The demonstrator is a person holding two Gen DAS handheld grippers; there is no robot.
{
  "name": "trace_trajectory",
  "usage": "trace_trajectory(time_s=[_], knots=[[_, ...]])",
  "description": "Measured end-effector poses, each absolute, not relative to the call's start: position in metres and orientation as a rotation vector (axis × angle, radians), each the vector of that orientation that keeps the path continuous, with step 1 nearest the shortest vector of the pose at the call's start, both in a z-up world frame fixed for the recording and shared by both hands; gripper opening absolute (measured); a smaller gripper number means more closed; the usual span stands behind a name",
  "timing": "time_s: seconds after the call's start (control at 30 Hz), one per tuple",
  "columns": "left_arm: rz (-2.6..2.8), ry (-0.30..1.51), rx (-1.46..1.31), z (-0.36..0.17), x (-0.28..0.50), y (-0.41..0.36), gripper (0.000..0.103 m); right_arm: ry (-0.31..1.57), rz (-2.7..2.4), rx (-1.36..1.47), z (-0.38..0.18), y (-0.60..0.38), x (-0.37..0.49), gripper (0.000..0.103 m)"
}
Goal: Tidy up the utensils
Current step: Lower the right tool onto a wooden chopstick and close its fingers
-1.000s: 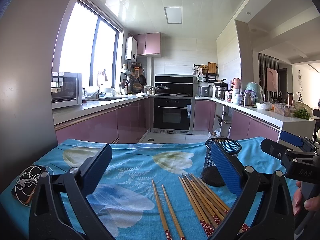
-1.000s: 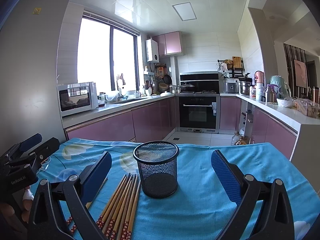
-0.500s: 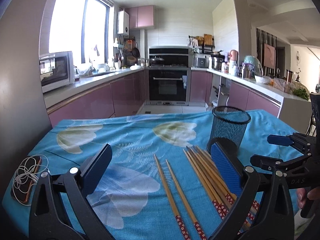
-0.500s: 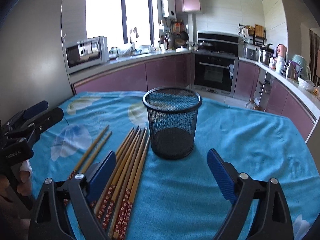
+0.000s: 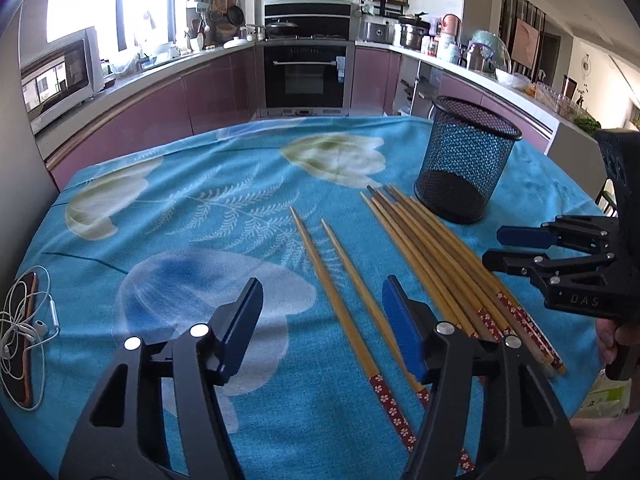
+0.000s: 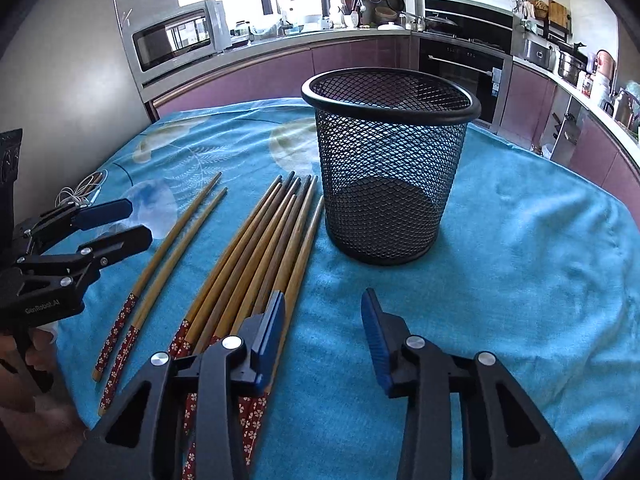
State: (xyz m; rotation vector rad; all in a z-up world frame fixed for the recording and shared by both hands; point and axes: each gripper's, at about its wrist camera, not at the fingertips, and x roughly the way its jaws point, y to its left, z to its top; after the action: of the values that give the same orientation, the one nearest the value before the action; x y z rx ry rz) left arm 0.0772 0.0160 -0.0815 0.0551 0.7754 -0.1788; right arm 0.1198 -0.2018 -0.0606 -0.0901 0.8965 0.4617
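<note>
wrist views angled down, sharing chopsticks (image 5: 436, 256)

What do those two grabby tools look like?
Both are black plastic clamps. The left tool and the right tool each have two arms with round silver rivets, ending in flat blue ridged pads. Seen from the side, the left one reads "GenRobot.AI" and the right one "DAS". Each is held by a bare hand; no sleeve shows.

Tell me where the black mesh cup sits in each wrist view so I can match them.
Left wrist: mesh cup upper right, beyond the chopstick bundle.
Right wrist: mesh cup centre, right of the bundle.
Shared landmark: the separate chopstick pair left of the bundle.
</note>
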Motion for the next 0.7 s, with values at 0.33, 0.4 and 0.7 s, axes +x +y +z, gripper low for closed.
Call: trace_trajectory(time_s=[0.33, 0.4, 0.7], knots=[[-0.218, 0.857, 0.076, -0.095, 0.089, 0.015, 0.054, 0.923, 0.467, -0.139, -0.062, -0.193, 0.126, 0.037], [-0.224, 0.865, 0.076, -0.096, 0.091, 0.014, 0.048, 0.931, 0.456, -0.162, -0.063, -0.190, 0.127, 0.033], [-0.241, 0.904, 0.047, -0.098, 0.103, 0.014, 0.020, 0.945, 0.484, -0.169, -0.066, -0.181, 0.135, 0.007]])
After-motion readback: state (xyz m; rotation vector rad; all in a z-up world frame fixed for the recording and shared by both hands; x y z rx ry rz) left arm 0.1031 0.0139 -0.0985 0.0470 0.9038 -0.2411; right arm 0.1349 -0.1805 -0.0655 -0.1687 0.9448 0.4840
